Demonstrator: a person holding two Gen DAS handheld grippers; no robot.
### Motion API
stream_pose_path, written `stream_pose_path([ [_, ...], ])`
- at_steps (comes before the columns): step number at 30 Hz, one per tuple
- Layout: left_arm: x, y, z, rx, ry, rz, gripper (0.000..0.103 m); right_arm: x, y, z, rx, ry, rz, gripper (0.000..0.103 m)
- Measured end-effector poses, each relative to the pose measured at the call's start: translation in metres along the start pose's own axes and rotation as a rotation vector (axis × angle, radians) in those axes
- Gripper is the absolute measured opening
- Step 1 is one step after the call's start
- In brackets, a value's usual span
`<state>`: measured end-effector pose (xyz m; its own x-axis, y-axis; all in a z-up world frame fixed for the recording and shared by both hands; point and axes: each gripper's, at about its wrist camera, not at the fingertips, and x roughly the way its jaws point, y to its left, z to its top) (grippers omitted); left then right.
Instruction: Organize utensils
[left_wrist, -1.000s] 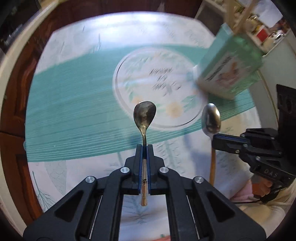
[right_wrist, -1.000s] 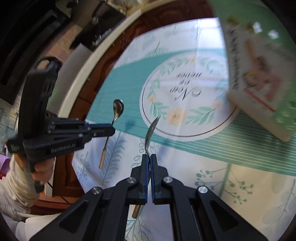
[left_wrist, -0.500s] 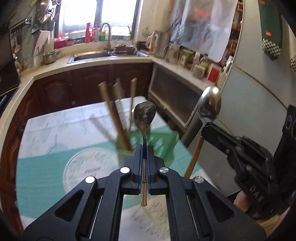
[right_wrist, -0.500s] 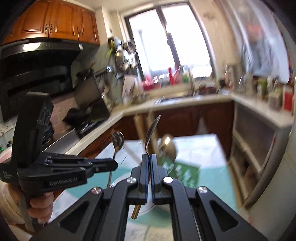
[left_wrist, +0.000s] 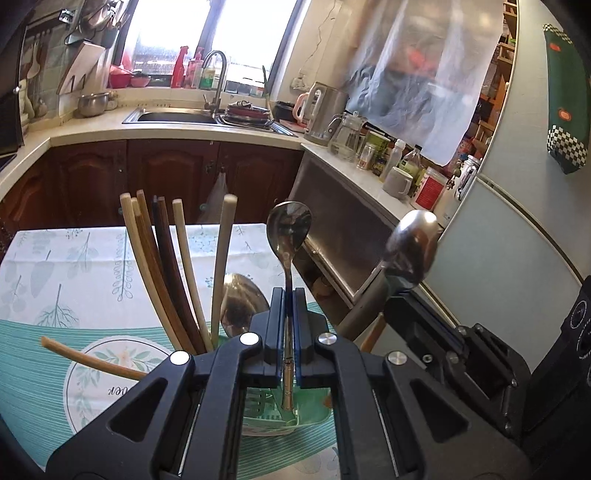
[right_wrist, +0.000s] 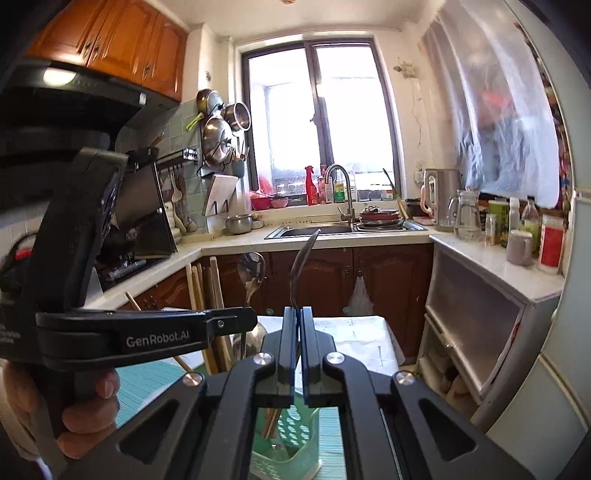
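Over the green utensil basket (left_wrist: 310, 415), from the left wrist camera, I see my left gripper (left_wrist: 289, 325) clamped on a gold-handled spoon (left_wrist: 289, 236) held upright, its handle tip already inside the rim beside the chopsticks (left_wrist: 162, 266). From the right wrist camera, my right gripper (right_wrist: 299, 347) is pinched on a second spoon (right_wrist: 301, 266) above the same basket (right_wrist: 295, 435); I judge this the drop-in step, so next I lower both handles further and ease the jaws apart.

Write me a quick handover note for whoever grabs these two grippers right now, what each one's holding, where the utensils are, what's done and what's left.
Left gripper: shut on a spoon, bowl up, handle end down over the green holder.
Right gripper: shut on a second spoon, also bowl up, above the same holder.
Holder: stands on the table with the patterned cloth; chopsticks and another spoon already stand in it.
One chopstick sticks out low to the left; whether it sits inside the holder is hidden.
Done: both spoons picked up and brought over the holder.
Left: lower and release both.
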<state>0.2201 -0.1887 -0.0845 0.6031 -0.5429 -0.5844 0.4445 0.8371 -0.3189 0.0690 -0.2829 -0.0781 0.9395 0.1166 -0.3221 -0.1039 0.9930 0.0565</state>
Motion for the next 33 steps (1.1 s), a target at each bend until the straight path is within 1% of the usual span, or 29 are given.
stream_pose_path([
  [4,0.012,0.006,-0.017,0.005,0.023,0.018,0.002,0.013,0.010,-0.011,-0.080,0.035,0.009,0.002],
  [5,0.015,0.006,-0.020,0.008,0.031,0.034,0.002,0.015,0.011,-0.014,-0.088,0.049,0.012,0.002],
  [7,0.017,0.007,-0.029,0.024,0.071,0.048,0.008,0.022,0.013,-0.019,-0.094,0.113,0.036,0.002],
  [8,0.017,0.006,-0.032,0.027,0.087,0.052,0.016,0.022,0.015,-0.020,-0.092,0.137,0.046,0.002],
  [9,0.017,0.007,-0.035,0.024,0.101,0.060,0.023,0.021,0.015,-0.022,-0.086,0.150,0.054,0.005],
  [12,0.009,0.010,-0.043,0.007,0.110,0.074,0.035,0.017,0.016,-0.023,-0.074,0.164,0.062,0.007],
  [14,-0.001,0.013,-0.050,0.004,0.113,0.074,0.036,0.014,0.015,-0.023,-0.051,0.189,0.081,0.008],
  [17,-0.019,0.014,-0.057,0.016,0.118,0.103,0.041,0.007,0.016,-0.022,-0.019,0.208,0.086,0.008],
  [20,-0.041,0.017,-0.066,0.020,0.130,0.112,0.042,0.001,0.018,-0.022,0.008,0.235,0.093,0.008],
  [26,-0.081,0.028,-0.092,0.070,0.151,0.202,0.045,-0.017,0.025,-0.021,0.068,0.258,0.122,0.009],
  [33,-0.128,0.047,-0.120,0.030,0.176,0.279,0.055,-0.041,0.050,-0.028,0.085,0.291,0.147,0.009],
])
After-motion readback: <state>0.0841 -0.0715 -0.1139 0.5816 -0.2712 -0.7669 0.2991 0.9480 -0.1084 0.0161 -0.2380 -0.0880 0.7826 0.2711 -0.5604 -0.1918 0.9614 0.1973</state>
